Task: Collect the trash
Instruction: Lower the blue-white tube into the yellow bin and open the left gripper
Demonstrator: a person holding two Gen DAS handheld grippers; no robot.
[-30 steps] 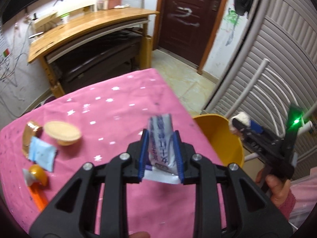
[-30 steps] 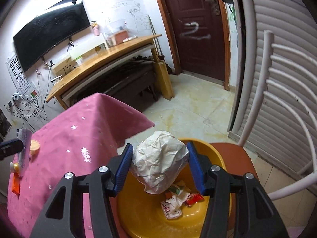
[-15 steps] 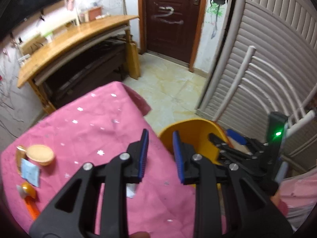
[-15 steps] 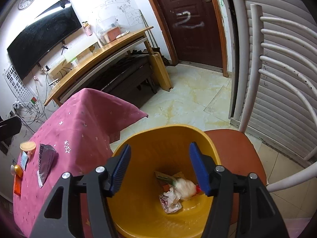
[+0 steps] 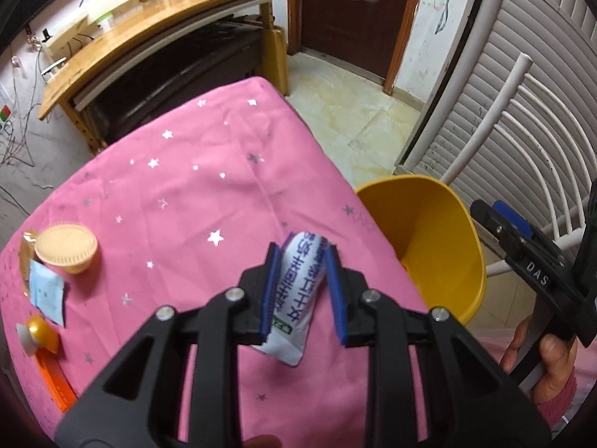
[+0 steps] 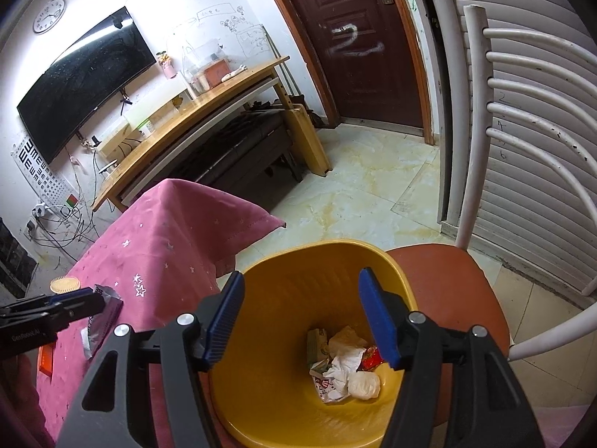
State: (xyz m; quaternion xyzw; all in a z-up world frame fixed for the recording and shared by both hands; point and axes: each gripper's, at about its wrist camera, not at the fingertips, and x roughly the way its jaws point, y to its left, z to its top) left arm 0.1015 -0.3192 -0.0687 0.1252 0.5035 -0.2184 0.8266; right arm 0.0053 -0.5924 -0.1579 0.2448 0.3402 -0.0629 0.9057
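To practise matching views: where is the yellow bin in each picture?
Left wrist: yellow bin at right, beside the pink table.
Right wrist: bin at bottom centre, under the open right tongs.
Shared landmark: the brown door.

- Soft, even indoor light; shadows faint.
- Glare streaks the wall-mounted screen (image 6: 80, 91).
- Strong fisheye bending, dark vignetted corners.
- Slight blur toward the edges.

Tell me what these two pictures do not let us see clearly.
- Left wrist view: the yellow bin floor is hidden behind its own wall.
- Left wrist view: the left gripper covers the sides of the white packet.
- Right wrist view: the orange item is cut by the other gripper.
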